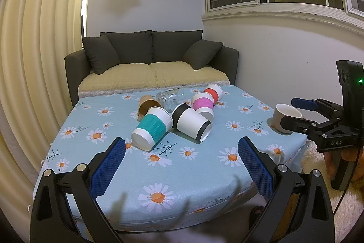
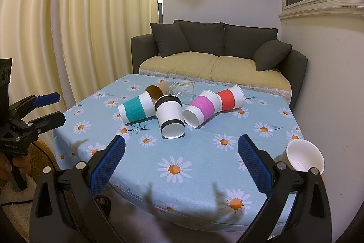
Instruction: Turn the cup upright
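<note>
Several paper cups lie on their sides in a heap mid-table: a teal-banded cup (image 1: pixel 152 130) (image 2: pixel 136 109), a black-banded cup (image 1: pixel 193 125) (image 2: pixel 170 117), a pink-banded cup (image 1: pixel 202 101) (image 2: pixel 202 109), a red-banded cup (image 1: pixel 213 91) (image 2: pixel 229 97) and a brown cup (image 1: pixel 147 106) (image 2: pixel 155 90). A beige cup (image 1: pixel 285 115) (image 2: pixel 303 157) stands upright at the table's right edge. My left gripper (image 1: pixel 182 152) (image 2: pixel 49 108) is open and empty, short of the teal cup. My right gripper (image 2: pixel 182 152) (image 1: pixel 293 113) is open and empty, just left of the beige cup.
The table has a blue daisy cloth (image 1: pixel 159 174) (image 2: pixel 193 152). A clear glass (image 1: pixel 168 98) (image 2: pixel 182 88) lies on its side behind the heap. A dark sofa (image 1: pixel 152 60) (image 2: pixel 216 54) stands beyond the table, curtains on the left.
</note>
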### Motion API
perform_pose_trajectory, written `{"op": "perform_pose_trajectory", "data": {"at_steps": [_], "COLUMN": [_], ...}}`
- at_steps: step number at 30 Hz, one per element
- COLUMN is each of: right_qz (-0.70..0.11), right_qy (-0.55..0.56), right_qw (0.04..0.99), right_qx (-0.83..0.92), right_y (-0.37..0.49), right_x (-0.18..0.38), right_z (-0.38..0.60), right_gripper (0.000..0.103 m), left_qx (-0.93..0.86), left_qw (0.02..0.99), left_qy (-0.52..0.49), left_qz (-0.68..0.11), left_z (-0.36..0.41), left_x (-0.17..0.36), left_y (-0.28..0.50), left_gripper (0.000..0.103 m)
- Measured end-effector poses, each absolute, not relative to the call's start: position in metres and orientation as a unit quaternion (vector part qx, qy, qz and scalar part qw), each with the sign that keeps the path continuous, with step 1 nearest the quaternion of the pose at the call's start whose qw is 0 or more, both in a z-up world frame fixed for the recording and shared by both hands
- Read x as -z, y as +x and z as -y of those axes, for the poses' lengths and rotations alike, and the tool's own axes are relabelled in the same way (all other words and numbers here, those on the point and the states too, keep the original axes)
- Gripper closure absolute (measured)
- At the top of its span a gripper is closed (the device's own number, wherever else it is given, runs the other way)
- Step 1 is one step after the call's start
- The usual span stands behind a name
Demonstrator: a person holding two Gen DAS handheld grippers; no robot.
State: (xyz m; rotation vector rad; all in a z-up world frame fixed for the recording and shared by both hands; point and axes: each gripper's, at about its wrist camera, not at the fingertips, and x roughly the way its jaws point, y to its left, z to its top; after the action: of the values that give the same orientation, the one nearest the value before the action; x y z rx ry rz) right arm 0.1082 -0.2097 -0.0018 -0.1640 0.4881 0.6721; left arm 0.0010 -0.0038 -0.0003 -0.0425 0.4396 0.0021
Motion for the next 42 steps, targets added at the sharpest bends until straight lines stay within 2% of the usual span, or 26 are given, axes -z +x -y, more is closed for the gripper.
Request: {"op": "perform_pose_trajectory", "data": {"at_steps": [31, 42], "right_qz": [-0.244, -0.280], "right_qy": [-0.082, -0.052], "right_qw": [0.909, 0.898], "right_qx": [-0.327, -0.335], "right_y": [0.109, 0.130], "right_x": [0.004, 0.006], "right_z": [0.208, 0.210], "right_gripper": [0.005, 0.005], "left_qx": [0.001, 0.004], "left_qw": [0.975, 0.969], "left_qy": [-0.021, -0.036], "left_qz": [-0.221, -0.243], "left_z": [0.006, -0.004], "left_x": [0.001, -0.001], "left_y": [0.001, 0.016], "left_gripper": [0.006, 0.006]}}
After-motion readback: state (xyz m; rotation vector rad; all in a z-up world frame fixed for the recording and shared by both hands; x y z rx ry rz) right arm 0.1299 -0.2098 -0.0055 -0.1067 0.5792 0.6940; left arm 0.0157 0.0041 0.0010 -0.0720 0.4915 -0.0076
